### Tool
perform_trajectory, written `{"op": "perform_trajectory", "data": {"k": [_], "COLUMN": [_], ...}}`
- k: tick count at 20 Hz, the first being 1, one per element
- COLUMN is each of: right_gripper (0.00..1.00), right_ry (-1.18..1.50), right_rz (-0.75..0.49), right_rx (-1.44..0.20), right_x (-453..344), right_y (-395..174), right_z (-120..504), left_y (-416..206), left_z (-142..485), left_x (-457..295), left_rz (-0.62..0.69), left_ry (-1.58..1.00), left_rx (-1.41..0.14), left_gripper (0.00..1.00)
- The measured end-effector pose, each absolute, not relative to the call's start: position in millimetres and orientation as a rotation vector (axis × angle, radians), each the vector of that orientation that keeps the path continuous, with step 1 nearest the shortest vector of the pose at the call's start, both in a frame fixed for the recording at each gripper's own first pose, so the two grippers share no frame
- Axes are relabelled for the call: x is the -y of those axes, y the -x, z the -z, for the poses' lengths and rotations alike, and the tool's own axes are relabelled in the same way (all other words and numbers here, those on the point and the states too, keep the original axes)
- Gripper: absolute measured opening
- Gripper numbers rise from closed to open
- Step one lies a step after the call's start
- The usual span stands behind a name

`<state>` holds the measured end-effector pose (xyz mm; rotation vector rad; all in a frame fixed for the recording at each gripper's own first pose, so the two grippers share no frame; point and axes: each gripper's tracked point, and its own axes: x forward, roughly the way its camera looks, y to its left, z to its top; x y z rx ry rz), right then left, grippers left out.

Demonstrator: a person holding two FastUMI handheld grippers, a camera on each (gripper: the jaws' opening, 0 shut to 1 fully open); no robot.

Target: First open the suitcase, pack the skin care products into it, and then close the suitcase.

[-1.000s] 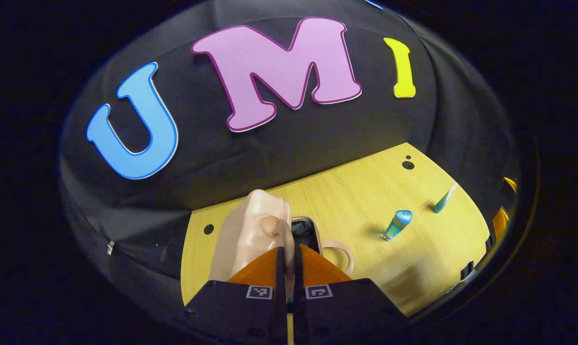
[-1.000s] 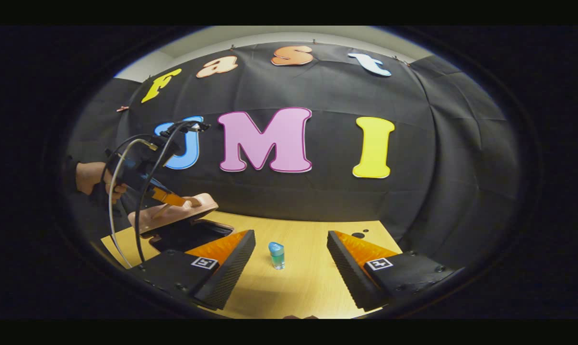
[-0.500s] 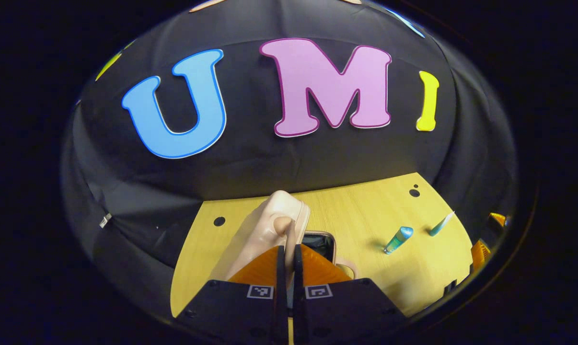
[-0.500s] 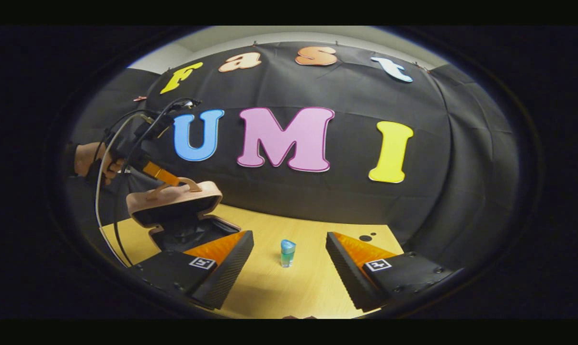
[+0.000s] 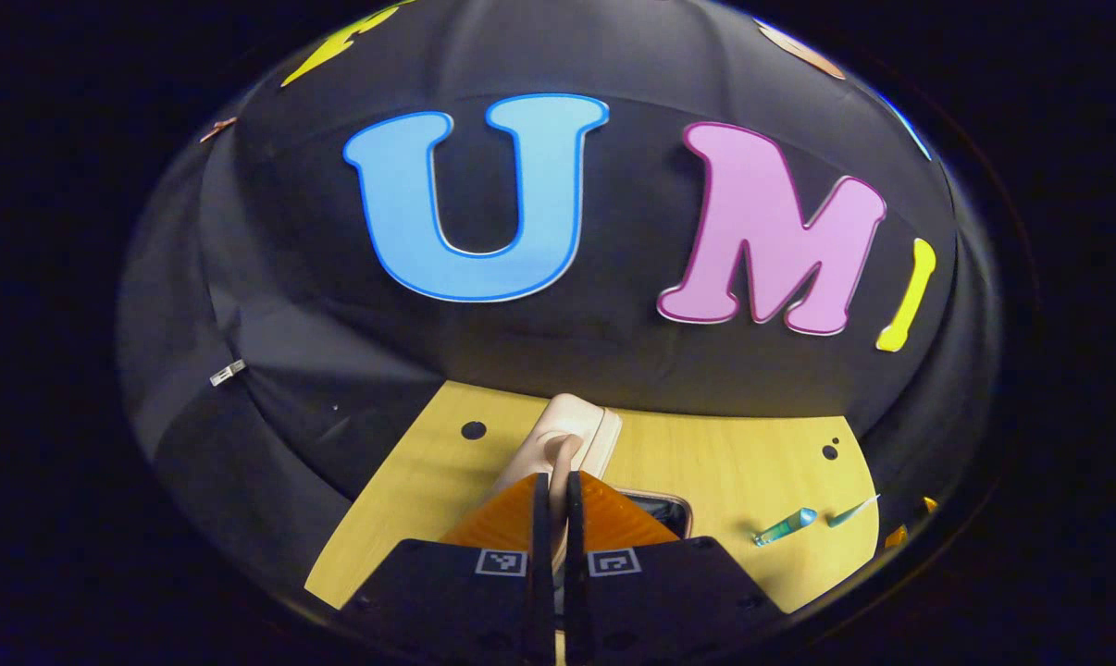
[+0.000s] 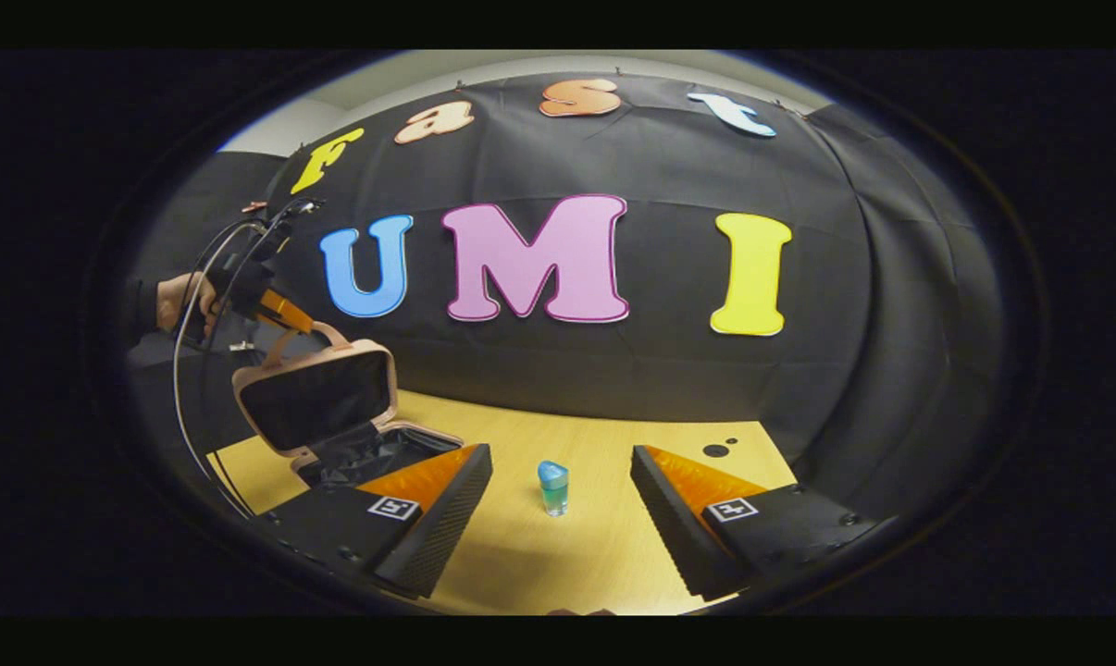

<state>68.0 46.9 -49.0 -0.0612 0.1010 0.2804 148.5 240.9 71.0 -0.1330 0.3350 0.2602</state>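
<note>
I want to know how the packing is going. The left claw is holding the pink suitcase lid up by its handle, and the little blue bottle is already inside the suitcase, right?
Not quite. The little blue bottle is not inside yet: the right gripper view shows it standing on the wooden table, beside the suitcase. The rest is right: the left claw holds the lid up by its handle.

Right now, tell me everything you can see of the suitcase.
The suitcase is small, pale pink and hard-looking, with rounded corners and a dark lining. It stands open on the wooden table, at the far left of the right gripper view: base flat, lid swung up almost upright. The left gripper is shut on the looped lid handle, holding the lid up.
</note>
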Motion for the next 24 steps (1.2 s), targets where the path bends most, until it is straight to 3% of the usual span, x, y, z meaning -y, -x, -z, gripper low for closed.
{"op": "perform_trajectory", "data": {"k": [11,15,24], "right_gripper": [0.96,0.96,0.97], "right_ry": [0.118,0.159,0.137], "right_rz": [-0.143,-0.095,-0.065], "right_rx": [-0.099,-0.107,-0.203], "right_x": [-66.2,-79.9,-112.4], "right_y": [-62.6,-56.4,-65.1], "right_z": [44.9,51.4,82.7], "left_y": [-171.5,-173.6,-195.9], "left_z": [-16.2,59.9,198.6], "left_x": [-419.1,-490.1,-534.4], "left_rz": [-0.347,-0.377,-0.381], "left_ry": [-0.021,-0.056,0.108], "left_rx": [-0.374,-0.457,-0.564], "left_gripper": [0.09,0.09,0.09]}}
